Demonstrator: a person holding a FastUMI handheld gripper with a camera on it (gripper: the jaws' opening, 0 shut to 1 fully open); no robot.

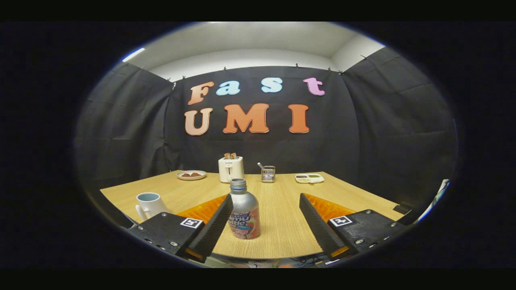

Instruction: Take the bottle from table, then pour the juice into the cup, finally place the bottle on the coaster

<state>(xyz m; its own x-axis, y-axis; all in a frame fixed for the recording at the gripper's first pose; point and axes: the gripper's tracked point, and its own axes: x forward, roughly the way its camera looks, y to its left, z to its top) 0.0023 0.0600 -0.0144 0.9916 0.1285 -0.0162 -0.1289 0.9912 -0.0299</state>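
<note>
Black-draped booth, pale wooden table point(282, 225), and your gripper point(266, 201) has its fingers spread wide, holding nothing. That silver aluminium bottle point(243, 211) with the colourful label stands upright between them, hugging the left finger, while the white ceramic mug point(149, 203) sits at 10 o'clock from it.

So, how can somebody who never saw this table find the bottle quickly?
Start at the wooden table. The bottle stands upright on its near part, between the open fingers of the hand-held gripper, close beside the left one. It alone is silver with a screw cap; the nearby cup is white.
</note>
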